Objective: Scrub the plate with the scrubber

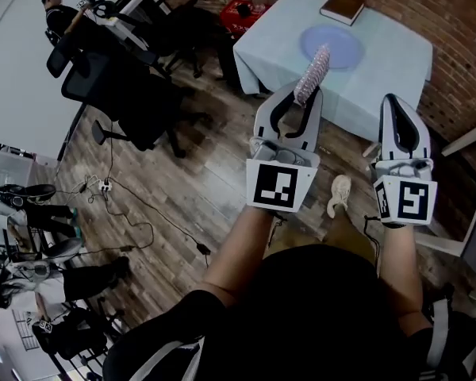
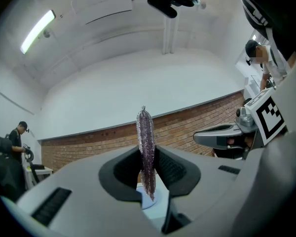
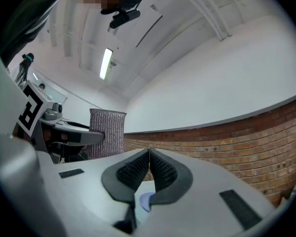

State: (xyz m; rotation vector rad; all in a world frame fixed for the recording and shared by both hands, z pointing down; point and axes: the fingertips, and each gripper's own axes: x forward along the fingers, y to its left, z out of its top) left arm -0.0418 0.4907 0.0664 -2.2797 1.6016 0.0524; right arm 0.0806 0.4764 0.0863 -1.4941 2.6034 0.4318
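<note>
While left tongs (image 1: 299, 100) pinch scrubber (image 1: 312, 73), plate (image 1: 333, 46) apart

No readable words, numbers or brand names, black-and-white square code markers on the left gripper (image 1: 300, 95) and right gripper (image 1: 391, 100) carry no letters, book (image 1: 342, 7) cover too small to read
</note>
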